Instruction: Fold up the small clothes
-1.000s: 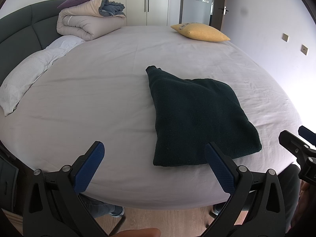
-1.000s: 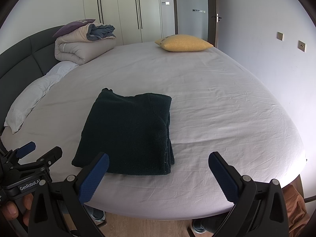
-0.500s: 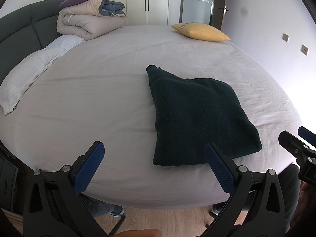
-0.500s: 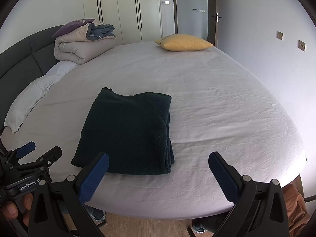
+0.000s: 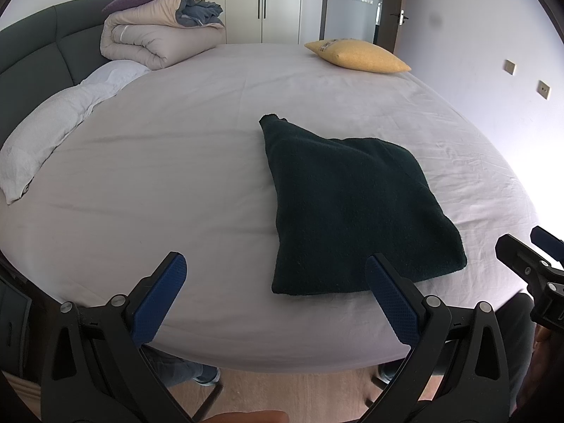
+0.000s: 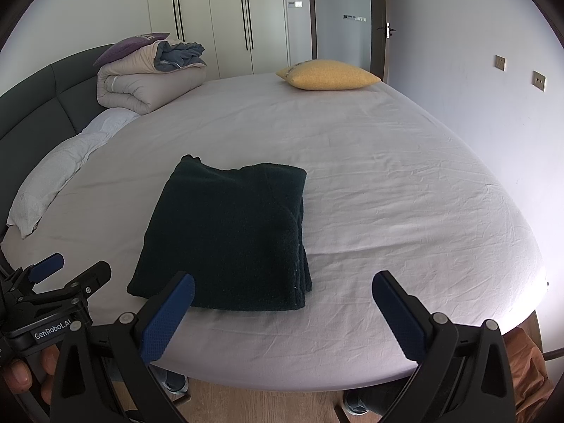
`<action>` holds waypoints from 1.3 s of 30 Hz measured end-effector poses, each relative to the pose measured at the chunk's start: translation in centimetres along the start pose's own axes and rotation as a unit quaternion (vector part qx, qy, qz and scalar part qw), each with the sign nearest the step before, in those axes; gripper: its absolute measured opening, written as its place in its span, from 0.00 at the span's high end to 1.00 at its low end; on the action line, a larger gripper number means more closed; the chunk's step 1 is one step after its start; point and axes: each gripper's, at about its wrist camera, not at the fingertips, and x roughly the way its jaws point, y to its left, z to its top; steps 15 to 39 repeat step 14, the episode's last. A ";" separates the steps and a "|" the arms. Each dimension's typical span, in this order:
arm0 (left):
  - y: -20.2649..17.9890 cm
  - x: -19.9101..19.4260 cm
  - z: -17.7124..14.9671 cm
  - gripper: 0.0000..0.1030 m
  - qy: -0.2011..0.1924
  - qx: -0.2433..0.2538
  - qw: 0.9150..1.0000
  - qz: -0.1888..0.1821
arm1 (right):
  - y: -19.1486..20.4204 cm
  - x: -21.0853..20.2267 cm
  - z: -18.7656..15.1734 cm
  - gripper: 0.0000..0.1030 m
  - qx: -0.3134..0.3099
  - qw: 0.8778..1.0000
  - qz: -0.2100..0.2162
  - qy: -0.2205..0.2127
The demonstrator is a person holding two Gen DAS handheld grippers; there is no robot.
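- Nothing has moved since the earlier frames; both grippers hang back at the bed [image 6: 405, 183] edge.
- Left gripper [image 5: 275, 292], lower left: jaws apart, empty.
- Garment [image 6: 229, 236], centre: folded square, looks finished; if tidying, I'd press the layered right edge flat.
- Right gripper [image 6: 282, 312], lower right: jaws apart, empty.

Both grippers, L [image 5: 275, 282] & R [image 6: 282, 299], jaws wide apart (nothing held).

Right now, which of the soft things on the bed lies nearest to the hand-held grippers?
The dark green folded garment, lying flat at the near edge of the bed. The yellow pillow and rolled beige duvet sit at the far side.
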 end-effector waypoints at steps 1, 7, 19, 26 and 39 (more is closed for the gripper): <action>0.0 0.0 0.0 0.00 0.000 0.000 1.000 0.000 | 0.0 0.0 0.0 0.00 0.000 1.000 0.000 0.000; 0.0 0.0 0.0 0.00 0.001 0.000 1.000 -0.001 | 0.0 0.0 0.0 0.00 0.000 1.000 0.000 0.000; -0.2 -0.3 -0.3 0.00 -0.006 0.006 1.000 -0.002 | 0.0 0.0 0.0 0.00 0.000 1.000 0.000 0.001; -0.2 -0.3 -0.3 0.00 -0.006 0.006 1.000 -0.002 | 0.0 0.0 0.0 0.00 0.000 1.000 0.000 0.001; -0.2 -0.3 -0.3 0.00 -0.006 0.006 1.000 -0.002 | 0.0 0.0 0.0 0.00 0.000 1.000 0.000 0.001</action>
